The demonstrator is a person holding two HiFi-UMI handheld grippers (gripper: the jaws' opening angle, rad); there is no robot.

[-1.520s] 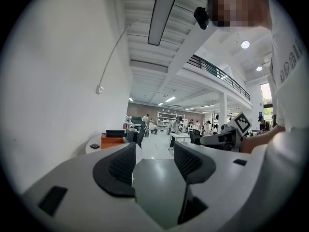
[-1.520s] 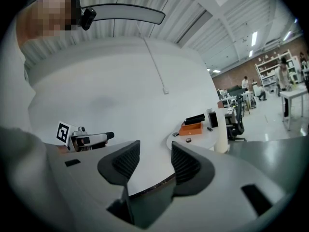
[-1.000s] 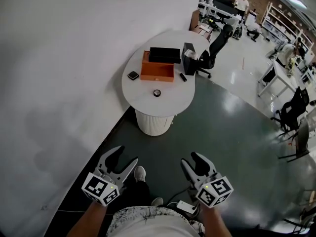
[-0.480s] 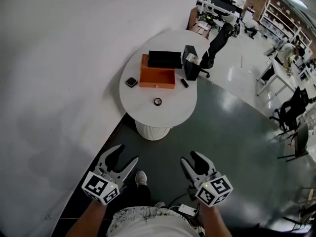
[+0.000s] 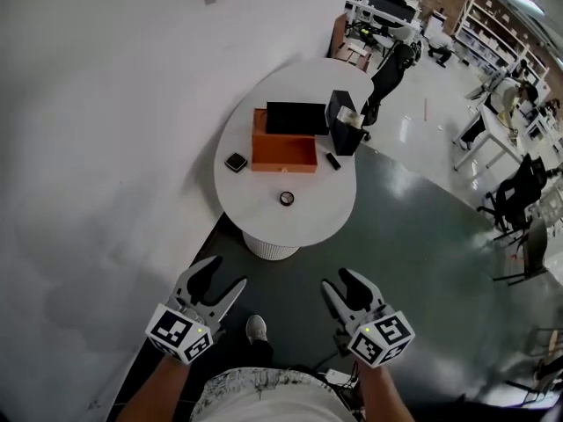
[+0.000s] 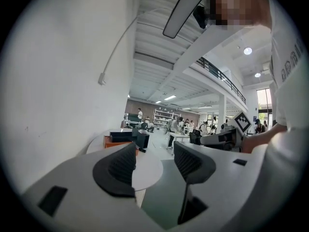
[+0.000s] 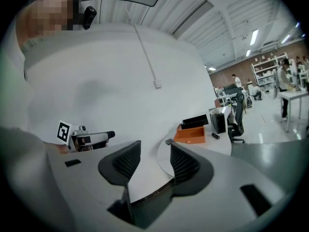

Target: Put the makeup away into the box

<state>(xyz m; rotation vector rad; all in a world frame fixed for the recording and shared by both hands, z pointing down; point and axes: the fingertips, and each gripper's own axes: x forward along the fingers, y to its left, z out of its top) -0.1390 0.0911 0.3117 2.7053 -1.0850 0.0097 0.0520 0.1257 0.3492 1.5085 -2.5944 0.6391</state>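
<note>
Orange open rectangular box [image 5: 284, 151] on round white table [image 5: 264, 218], head view; small round black compact [image 5: 286, 198] lies apart before it. Left gripper [image 5: 222, 278] and right gripper [image 5: 341, 281] well short.
Left gripper view: jaws wide, empty.
Right gripper view: likewise.
Advised: approach squarely, take nearest compact first.

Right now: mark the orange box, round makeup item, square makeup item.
orange box [image 5: 283, 154], head view, inner floor.
round makeup item [image 5: 287, 198], head view, top centre.
square makeup item [image 5: 236, 162], head view, top face.
</note>
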